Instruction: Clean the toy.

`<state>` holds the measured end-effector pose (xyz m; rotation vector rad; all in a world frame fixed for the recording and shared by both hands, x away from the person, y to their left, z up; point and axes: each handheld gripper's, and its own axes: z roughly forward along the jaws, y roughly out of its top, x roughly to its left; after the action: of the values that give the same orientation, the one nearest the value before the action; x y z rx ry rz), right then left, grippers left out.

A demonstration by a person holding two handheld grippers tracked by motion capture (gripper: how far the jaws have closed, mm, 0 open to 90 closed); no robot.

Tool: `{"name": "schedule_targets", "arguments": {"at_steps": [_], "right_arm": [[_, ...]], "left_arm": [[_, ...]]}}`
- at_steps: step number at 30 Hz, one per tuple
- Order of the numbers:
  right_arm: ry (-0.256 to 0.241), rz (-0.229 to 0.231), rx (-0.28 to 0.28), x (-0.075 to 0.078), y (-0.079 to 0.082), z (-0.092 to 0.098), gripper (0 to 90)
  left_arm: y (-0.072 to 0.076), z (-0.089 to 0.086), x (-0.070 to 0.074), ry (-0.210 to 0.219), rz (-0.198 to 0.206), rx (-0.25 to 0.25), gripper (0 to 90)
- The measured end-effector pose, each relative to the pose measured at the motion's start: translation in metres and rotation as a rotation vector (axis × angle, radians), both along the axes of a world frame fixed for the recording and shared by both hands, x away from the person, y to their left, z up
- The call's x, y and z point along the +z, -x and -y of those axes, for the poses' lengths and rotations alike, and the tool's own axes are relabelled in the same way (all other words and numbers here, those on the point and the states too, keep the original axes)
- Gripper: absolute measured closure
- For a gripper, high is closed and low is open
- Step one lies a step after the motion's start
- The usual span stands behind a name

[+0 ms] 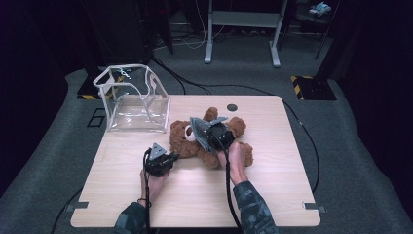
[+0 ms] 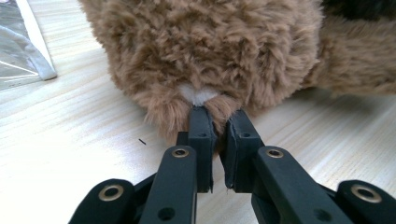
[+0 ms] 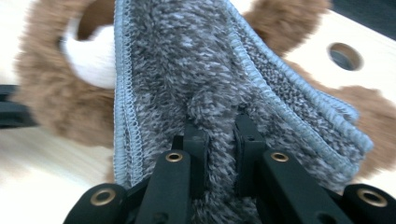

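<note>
Low on the table, left gripper (image 2: pixel 217 114) pinches teddy bear (image 2: pixel 210 51) fur — right gripper (image 3: pixel 219 123) clamps grey cloth (image 3: pixel 196 70).

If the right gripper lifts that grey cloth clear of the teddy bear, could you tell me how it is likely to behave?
The grey cloth looks plush and folded in layers, so it will probably droop and unfold. Its fuzzy pile, pinched by the right gripper, seems unlikely to slip. It may drag on the teddy bear fur.
</note>
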<state>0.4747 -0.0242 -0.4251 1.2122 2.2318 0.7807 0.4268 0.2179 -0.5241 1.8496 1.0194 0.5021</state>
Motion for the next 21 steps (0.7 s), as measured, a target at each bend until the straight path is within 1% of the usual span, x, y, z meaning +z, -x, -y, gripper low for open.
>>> {"name": "schedule_targets", "arguments": {"at_steps": [2,3,4,6,7,8,9,10,11,12,13,14,15,16,17,18,19,20,21], "right_arm": [[0.037,0.01,-0.021,0.0,0.0,0.008,79.3],[0.049,0.015,-0.05,0.0,0.0,0.013,79.3],[0.069,0.028,-0.062,0.0,-0.002,0.019,79.2],[0.067,0.017,-0.102,0.0,-0.005,0.032,79.1],[0.08,0.016,-0.121,0.0,-0.005,0.037,79.1],[0.073,0.012,-0.128,0.002,-0.006,0.04,79.0],[0.053,0.013,-0.134,0.005,-0.004,0.041,79.0],[0.041,0.029,-0.125,0.011,0.001,0.037,78.9],[0.028,0.035,-0.104,0.014,0.005,0.033,78.9],[-0.011,0.036,-0.061,0.019,0.01,0.024,78.9],[-0.026,0.033,-0.039,0.022,0.014,0.017,78.9],[-0.023,0.031,0.001,0.023,0.017,0.006,78.9],[-0.01,0.023,0.04,0.022,0.019,-0.004,78.9],[0.006,0.024,0.071,0.018,0.019,-0.012,78.9],[0.025,0.008,0.08,0.013,0.018,-0.019,78.9],[0.045,0.004,0.086,0.007,0.015,-0.021,78.9],[0.051,-0.012,0.07,0.002,0.012,-0.02,79.1],[0.038,-0.014,0.059,-0.003,0.008,-0.015,79.2],[0.015,-0.014,0.045,-0.006,0.005,-0.008,79.4]], "left_arm": [[0.0,0.0,0.0,0.0,0.004,-0.001,82.9],[0.001,-0.001,0.0,0.001,0.006,-0.004,82.9],[0.001,-0.001,0.0,0.003,0.007,-0.006,82.9],[0.001,-0.001,0.0,0.007,0.01,-0.013,82.8],[0.001,-0.001,0.0,0.013,0.012,-0.016,82.8],[0.002,-0.002,0.001,0.011,0.016,-0.031,82.8],[0.002,-0.002,0.0,0.014,0.017,-0.025,82.7],[0.002,-0.002,0.0,0.013,0.02,-0.023,82.6],[0.002,-0.002,0.001,0.015,0.017,-0.028,82.6],[0.002,-0.002,0.001,0.015,0.017,-0.027,82.6],[0.002,-0.002,0.001,0.016,0.019,-0.03,82.6],[0.002,-0.002,0.001,0.014,0.02,-0.033,82.6],[0.003,-0.002,0.001,0.014,0.02,-0.033,82.6],[0.002,-0.003,0.001,0.016,0.02,-0.033,82.7],[0.002,-0.003,0.001,0.018,0.018,-0.031,82.7],[0.002,-0.003,0.001,0.02,0.019,-0.03,82.7],[0.002,-0.004,0.001,0.025,0.02,-0.03,82.8],[0.003,-0.004,0.001,0.028,0.021,-0.031,82.8],[0.002,-0.003,0.001,0.026,0.023,-0.039,82.8]]}}
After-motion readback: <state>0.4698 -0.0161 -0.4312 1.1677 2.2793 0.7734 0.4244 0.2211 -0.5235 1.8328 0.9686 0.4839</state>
